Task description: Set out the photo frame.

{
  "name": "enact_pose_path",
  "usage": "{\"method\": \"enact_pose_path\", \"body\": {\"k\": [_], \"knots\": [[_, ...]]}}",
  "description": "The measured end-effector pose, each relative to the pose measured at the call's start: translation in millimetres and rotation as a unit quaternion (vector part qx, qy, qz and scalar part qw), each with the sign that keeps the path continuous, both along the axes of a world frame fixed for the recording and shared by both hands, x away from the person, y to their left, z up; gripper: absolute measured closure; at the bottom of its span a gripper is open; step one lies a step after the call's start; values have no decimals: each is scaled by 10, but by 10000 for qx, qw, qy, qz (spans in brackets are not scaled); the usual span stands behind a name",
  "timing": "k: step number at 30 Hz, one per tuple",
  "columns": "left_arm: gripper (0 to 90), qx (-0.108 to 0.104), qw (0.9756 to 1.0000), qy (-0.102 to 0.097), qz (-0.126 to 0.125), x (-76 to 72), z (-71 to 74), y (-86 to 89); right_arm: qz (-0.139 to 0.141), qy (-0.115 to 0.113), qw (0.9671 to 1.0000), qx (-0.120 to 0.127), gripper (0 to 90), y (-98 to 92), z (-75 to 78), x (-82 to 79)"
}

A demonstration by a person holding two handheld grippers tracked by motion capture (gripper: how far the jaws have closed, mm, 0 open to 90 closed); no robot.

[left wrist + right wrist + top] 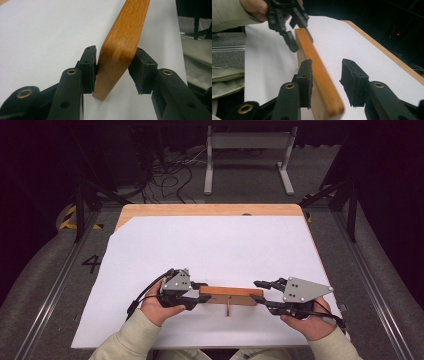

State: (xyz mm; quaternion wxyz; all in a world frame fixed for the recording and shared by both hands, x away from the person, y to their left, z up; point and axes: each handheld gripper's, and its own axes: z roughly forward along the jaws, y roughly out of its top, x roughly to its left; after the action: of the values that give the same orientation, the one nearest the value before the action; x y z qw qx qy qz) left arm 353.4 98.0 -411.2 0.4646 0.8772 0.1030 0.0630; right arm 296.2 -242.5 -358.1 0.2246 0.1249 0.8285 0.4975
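A long wooden board (230,295) stands on its edge over the white sheet (210,245), running left to right near the table's front. My left gripper (201,292) is shut on its left end; in the left gripper view both pads (90,70) press the board (120,50) from either side. My right gripper (256,291) straddles the right end and is open. In the right gripper view one pad (305,82) lies against the board (317,70), and the other stands clear of it with a gap. A thin short peg (228,307) sticks out of the board's near side.
The white sheet covers most of the wooden table (210,210), whose far edge and right edge (387,52) show bare wood. Beyond the table, a metal stand (247,150) and loose cables (170,175) lie on the floor.
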Motion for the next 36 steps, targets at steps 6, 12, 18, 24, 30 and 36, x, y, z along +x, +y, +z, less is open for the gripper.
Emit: {"method": "enact_pose_path", "body": {"k": [6, 12, 18, 24, 30, 36], "knots": [[585, 67, 9999, -29, -136, -49, 0, 12, -282, 84, 9995, 150, 620, -151, -29, 55], [568, 153, 9994, -62, -311, -117, -14, 14, -507, 181, 9985, 121, 646, -280, -92, 95], [558, 75, 9995, -64, -316, -130, -35, 25, -640, 289, 9975, 90, 662, -372, -157, 107], [474, -4, 9997, -60, -224, -135, 15, 78, -717, 510, 9960, -126, 717, -418, -285, 123], [429, -253, 9992, -137, -261, -190, 96, 191, -689, 860, 9933, -349, 807, -466, -469, 134], [354, -583, 9982, -95, 78, -172, 157, 348, -411, 1231, 9890, -703, 859, -407, -635, 86]]}}
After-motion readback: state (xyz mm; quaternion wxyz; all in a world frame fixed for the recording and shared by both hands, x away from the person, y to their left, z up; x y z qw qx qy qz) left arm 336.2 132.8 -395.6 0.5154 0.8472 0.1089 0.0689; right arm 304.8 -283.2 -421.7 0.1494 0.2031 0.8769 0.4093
